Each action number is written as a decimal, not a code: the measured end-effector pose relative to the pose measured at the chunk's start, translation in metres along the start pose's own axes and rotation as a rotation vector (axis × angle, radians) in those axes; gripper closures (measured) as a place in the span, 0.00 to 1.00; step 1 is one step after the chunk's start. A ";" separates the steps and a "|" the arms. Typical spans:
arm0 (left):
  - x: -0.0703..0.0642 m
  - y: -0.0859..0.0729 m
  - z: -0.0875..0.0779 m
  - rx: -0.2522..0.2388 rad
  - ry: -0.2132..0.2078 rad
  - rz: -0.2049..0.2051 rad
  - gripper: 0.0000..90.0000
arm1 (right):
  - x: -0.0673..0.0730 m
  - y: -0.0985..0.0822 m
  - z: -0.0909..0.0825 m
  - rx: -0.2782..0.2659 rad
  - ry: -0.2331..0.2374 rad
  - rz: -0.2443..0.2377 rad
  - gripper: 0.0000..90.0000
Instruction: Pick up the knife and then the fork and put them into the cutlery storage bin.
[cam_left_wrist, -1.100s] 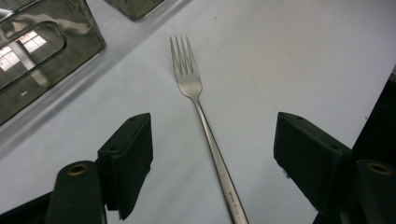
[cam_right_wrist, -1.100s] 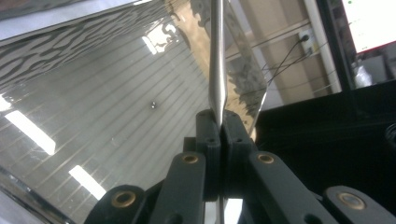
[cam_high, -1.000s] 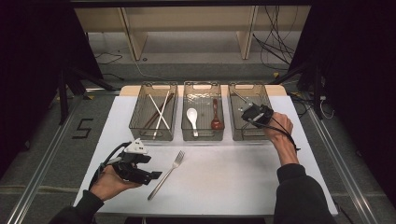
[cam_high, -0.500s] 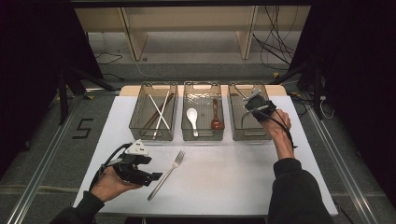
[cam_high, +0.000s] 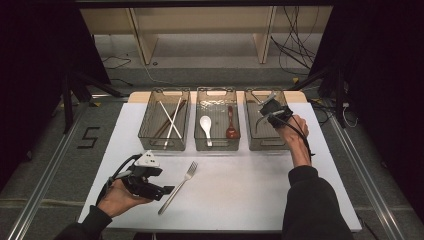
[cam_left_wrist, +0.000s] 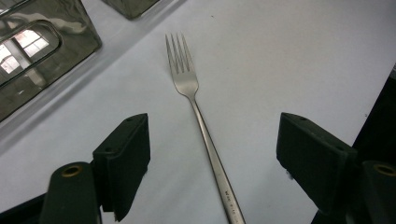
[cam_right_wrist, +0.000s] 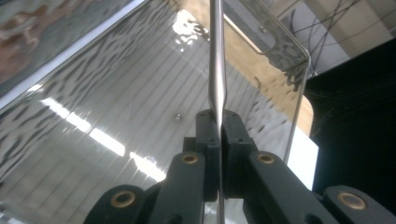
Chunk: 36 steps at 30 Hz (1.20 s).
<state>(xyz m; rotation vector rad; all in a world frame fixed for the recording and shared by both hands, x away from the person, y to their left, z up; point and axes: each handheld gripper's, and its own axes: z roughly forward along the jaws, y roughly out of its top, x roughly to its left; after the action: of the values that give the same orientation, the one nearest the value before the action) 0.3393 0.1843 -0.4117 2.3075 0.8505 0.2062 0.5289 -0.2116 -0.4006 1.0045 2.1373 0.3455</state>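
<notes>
A steel fork (cam_high: 178, 186) lies on the white table (cam_high: 250, 200), tines pointing away from me. My left gripper (cam_high: 167, 190) rests low at the fork's near end. In the left gripper view its jaws stand wide on either side of the fork's handle (cam_left_wrist: 196, 98) without touching it, and they have just opened a little further; left gripper (cam_left_wrist: 212, 123). My right gripper (cam_high: 266, 106) hovers over the right-hand clear bin (cam_high: 252, 142). It is shut on the thin handle of a metal utensil (cam_right_wrist: 215, 56), whose far end is out of frame; right gripper (cam_right_wrist: 217, 116).
Three clear bins stand in a row at the back of the table. The left bin (cam_high: 145, 131) holds chopsticks (cam_high: 170, 120). The middle bin (cam_high: 216, 146) holds a white spoon (cam_high: 205, 125) and a brown wooden spoon (cam_high: 231, 126). Dark floor surrounds the table.
My right gripper has shifted slightly farther back over the right bin with the utensil still in it. The left hand and the fork have stayed put.
</notes>
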 end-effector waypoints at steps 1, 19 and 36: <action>0.000 0.000 0.000 0.001 -0.001 0.000 0.28 | 0.000 0.001 0.002 0.009 -0.001 -0.009 0.98; 0.000 -0.001 0.002 0.013 0.001 -0.012 0.27 | -0.005 -0.002 -0.025 -0.097 0.037 0.035 0.51; 0.003 0.000 0.013 0.062 0.021 -0.063 0.24 | 0.010 -0.041 -0.106 -0.296 0.315 0.184 0.36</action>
<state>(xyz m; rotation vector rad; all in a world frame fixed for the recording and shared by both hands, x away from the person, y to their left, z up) 0.3460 0.1796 -0.4219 2.3351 0.9513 0.1789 0.4257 -0.2243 -0.3540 1.0258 2.1835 0.9356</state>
